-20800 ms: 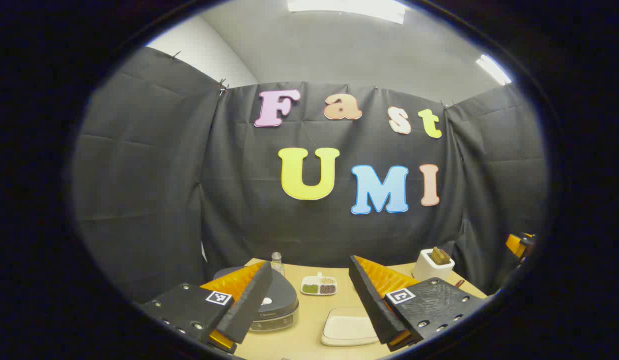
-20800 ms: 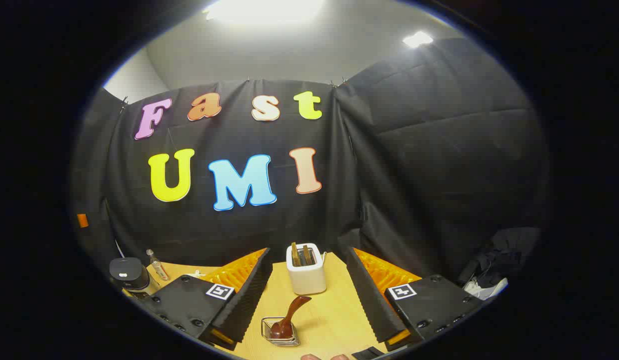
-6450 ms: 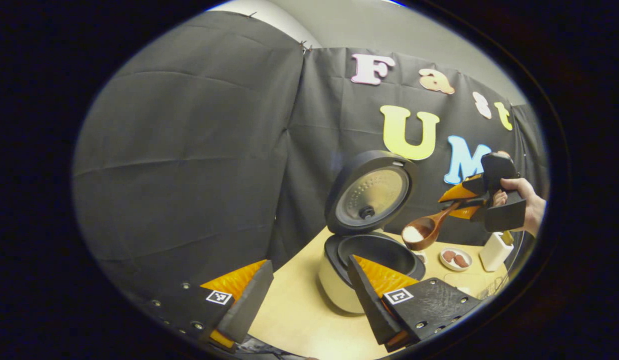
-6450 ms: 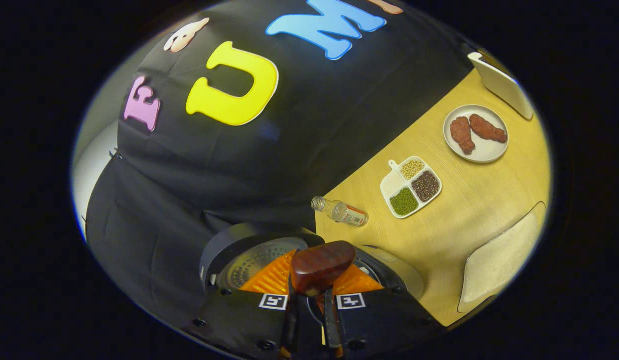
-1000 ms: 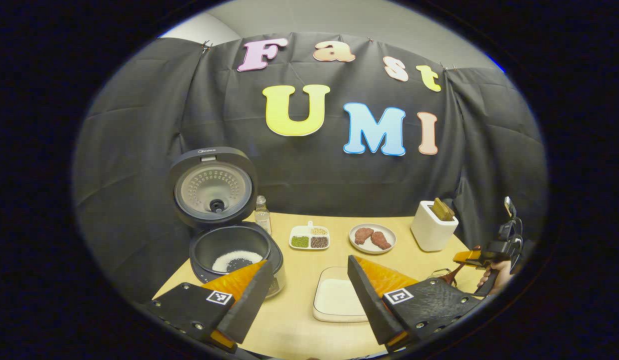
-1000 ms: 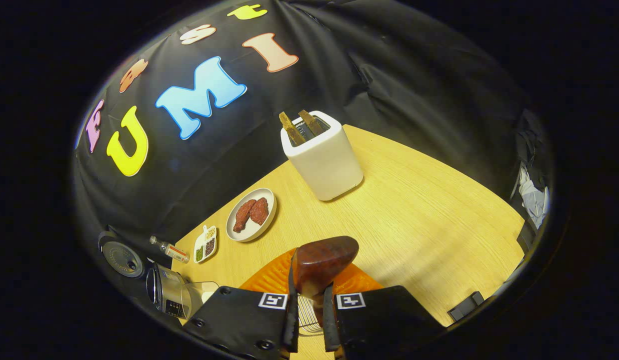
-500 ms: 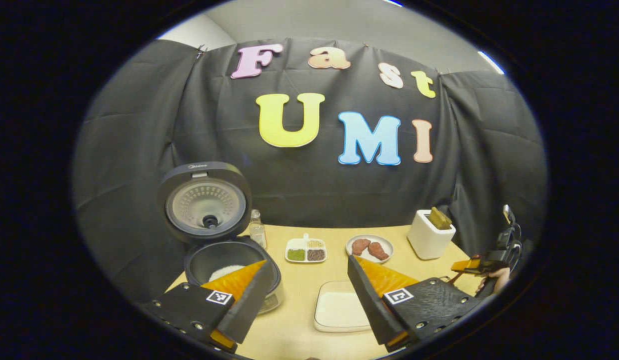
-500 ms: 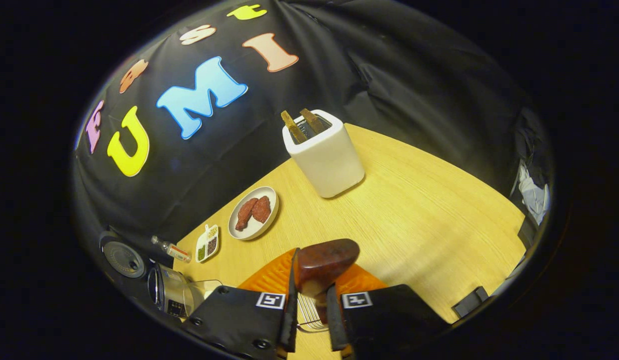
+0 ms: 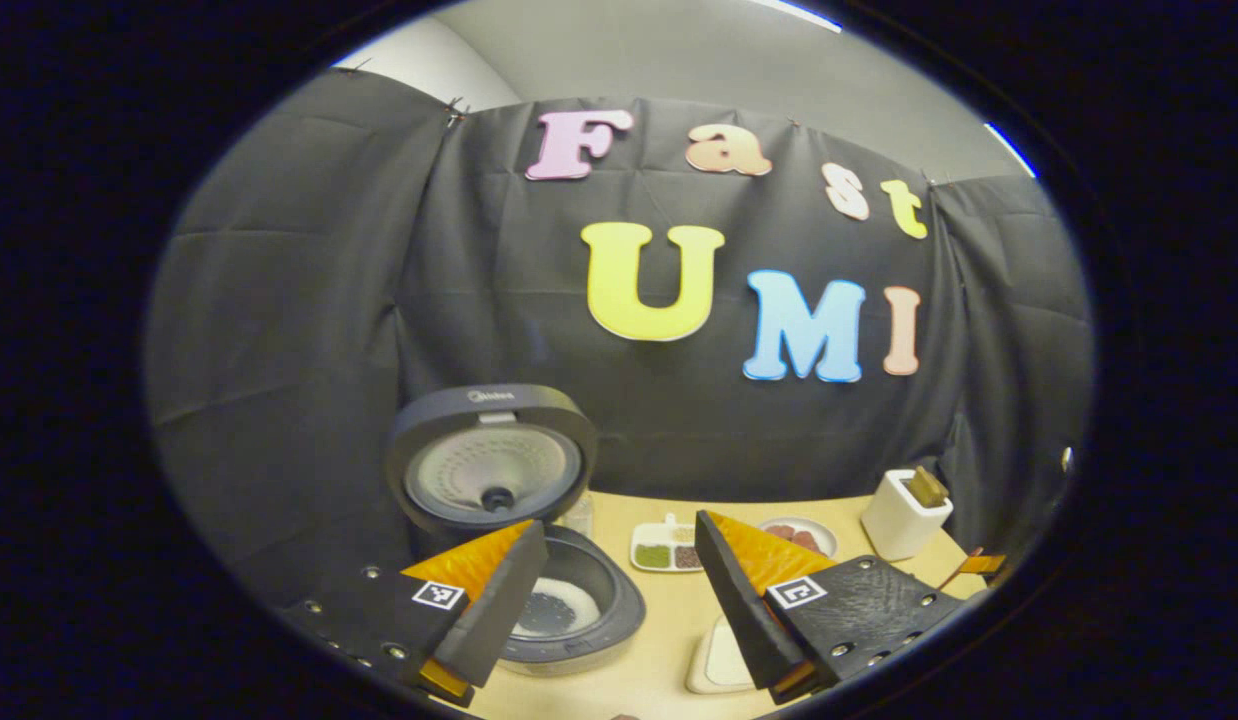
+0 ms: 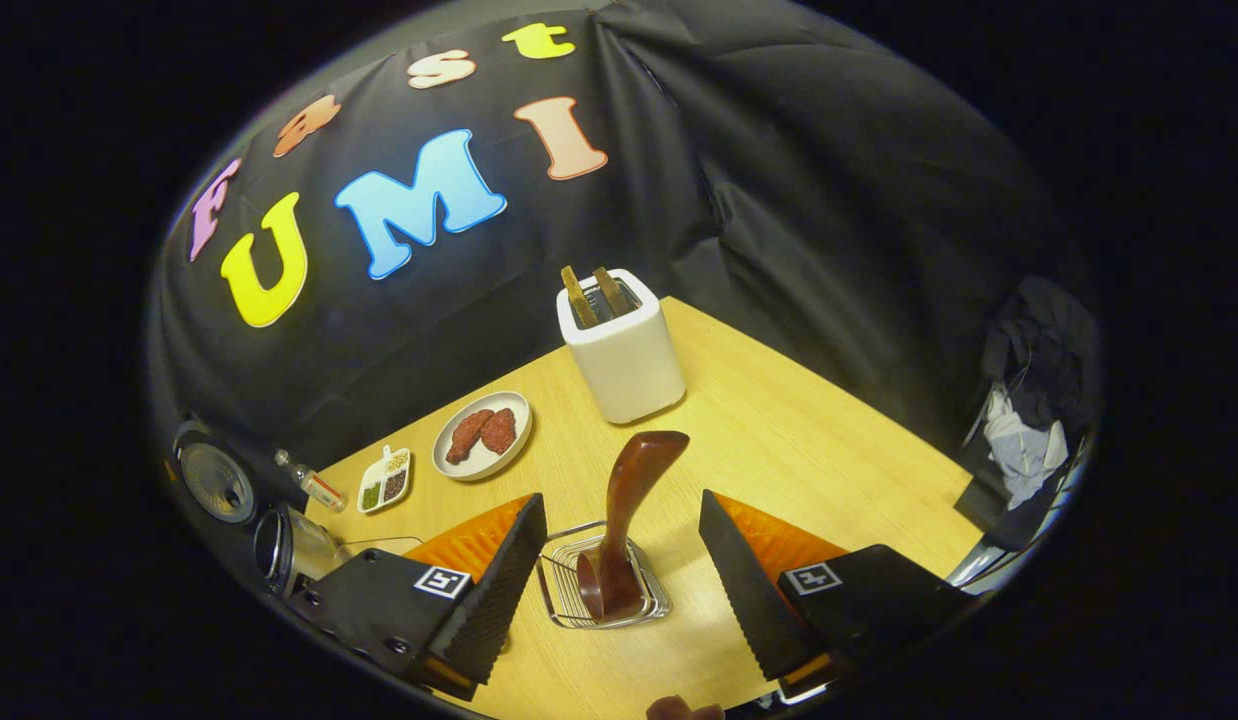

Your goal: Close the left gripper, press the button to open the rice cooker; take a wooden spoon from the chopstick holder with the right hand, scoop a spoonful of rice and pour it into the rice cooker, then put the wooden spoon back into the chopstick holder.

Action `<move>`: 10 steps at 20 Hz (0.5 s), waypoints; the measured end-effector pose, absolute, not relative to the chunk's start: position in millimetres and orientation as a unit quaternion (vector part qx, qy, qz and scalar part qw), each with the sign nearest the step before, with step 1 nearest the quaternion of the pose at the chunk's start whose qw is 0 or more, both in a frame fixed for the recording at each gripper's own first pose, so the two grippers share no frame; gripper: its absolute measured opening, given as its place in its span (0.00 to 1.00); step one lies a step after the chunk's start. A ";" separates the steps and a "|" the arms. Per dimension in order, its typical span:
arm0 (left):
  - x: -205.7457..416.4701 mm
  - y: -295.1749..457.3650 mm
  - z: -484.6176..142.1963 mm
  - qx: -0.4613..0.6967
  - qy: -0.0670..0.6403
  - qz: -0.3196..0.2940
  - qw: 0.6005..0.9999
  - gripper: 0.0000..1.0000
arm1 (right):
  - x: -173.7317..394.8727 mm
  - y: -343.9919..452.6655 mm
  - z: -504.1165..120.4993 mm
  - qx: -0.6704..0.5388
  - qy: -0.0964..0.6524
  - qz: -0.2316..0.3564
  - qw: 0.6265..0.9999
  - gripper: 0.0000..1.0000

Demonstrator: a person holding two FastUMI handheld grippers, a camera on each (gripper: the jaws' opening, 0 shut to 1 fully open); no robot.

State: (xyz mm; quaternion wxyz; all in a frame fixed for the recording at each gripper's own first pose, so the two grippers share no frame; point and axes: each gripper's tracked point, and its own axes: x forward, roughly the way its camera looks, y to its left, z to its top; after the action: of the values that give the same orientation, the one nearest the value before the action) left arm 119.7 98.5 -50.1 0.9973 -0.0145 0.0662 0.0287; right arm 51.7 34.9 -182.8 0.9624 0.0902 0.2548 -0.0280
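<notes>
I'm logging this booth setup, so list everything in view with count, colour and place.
rice cooker: one, dark, lid up, white rice inside, table's left end
wooden spoon: one, reddish brown, standing in the chopstick holder
chopstick holder: one, wire, near table edge
toaster: one, white, two brown slices in it, back of table
plate: one, white, two reddish pieces on it
divided dish: one, white, green and dark fillings
bottle: one, clear, beside the cooker
white tray: one, near edge
table: one, light wood
left gripper: open, black and orange
right gripper: open, either side of the spoon
</notes>
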 end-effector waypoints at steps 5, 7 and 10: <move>148.2 161.0 5.6 0.014 0.027 0.066 0.997 0.92 | 21.7 35.3 -129.5 0.026 0.176 -0.044 0.983 0.98; 166.5 181.1 14.5 0.007 0.037 0.077 0.996 0.92 | 10.6 43.3 -114.8 -0.005 0.155 -0.046 0.987 0.98; 201.9 203.5 33.0 0.005 0.035 0.082 0.996 0.92 | -5.8 59.0 -94.6 -0.036 0.132 -0.040 0.990 0.98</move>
State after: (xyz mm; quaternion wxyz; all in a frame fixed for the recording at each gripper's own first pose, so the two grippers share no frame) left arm 201.9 203.5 33.0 0.9960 0.0051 0.0351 0.0815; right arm -5.8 59.0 -94.6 0.9897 -0.0357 0.1325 -0.0402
